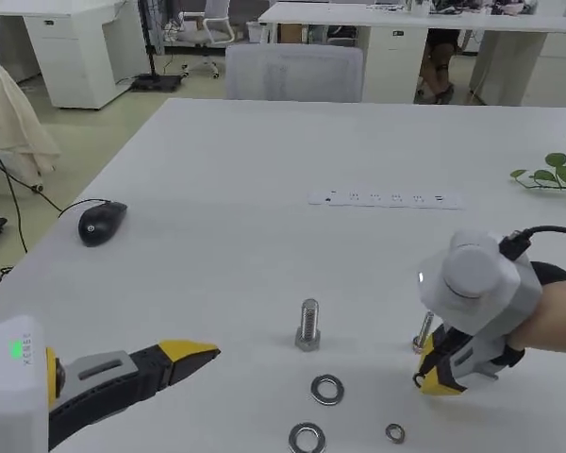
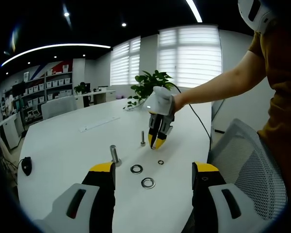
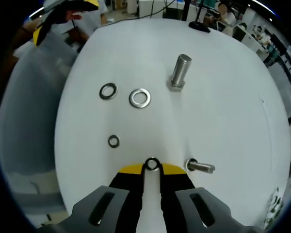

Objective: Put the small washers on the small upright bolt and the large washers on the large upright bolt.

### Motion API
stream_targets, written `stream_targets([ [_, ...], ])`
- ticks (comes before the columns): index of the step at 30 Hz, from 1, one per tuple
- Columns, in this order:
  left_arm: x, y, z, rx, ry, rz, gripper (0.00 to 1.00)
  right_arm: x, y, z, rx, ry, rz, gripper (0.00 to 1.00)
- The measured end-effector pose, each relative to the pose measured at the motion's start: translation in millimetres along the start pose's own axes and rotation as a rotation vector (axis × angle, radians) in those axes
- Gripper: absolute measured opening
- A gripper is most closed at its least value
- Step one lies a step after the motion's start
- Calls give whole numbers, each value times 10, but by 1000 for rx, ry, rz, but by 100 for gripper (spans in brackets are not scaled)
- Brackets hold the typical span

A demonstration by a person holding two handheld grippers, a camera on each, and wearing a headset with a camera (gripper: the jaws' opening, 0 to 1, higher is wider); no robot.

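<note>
The large bolt [image 1: 308, 326] and small bolt [image 1: 424, 332] stand bare near the desk's [image 1: 264, 170] near edge. The right tool [image 1: 441, 377] pinches one small washer [image 3: 152, 163] beside the small bolt. A second small washer [image 1: 395, 433] and two large washers [image 1: 327, 389] [image 1: 307, 438] lie loose. The left tool [image 2: 154, 168] is spread, empty.

The broad desk [image 1: 264, 160] is plain white. The large steel bolt [image 1: 307, 326], the thin small bolt [image 1: 424, 332] and the flat ring washers [image 1: 327, 389] are silver-grey. The left tool [image 1: 206, 355] and right tool [image 1: 440, 381] are black-grey, yellow-tipped; a small silver washer [image 3: 152, 164] glints between the right one's tips.
</note>
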State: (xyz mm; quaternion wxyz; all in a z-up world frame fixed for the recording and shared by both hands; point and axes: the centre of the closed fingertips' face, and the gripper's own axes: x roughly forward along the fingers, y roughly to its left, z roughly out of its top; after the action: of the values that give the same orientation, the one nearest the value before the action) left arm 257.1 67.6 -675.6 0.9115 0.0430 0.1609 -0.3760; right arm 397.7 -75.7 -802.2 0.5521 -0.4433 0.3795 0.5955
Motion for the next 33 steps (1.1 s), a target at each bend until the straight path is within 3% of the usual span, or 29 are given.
stream_targets([
  [14, 17, -27, 13, 4, 2, -9, 63, -288, -248, -89, 55, -19, -66, 12],
  [33, 28, 0, -12, -1, 4, -8, 63, -500, -453, 102, 23, -26, -107, 12],
])
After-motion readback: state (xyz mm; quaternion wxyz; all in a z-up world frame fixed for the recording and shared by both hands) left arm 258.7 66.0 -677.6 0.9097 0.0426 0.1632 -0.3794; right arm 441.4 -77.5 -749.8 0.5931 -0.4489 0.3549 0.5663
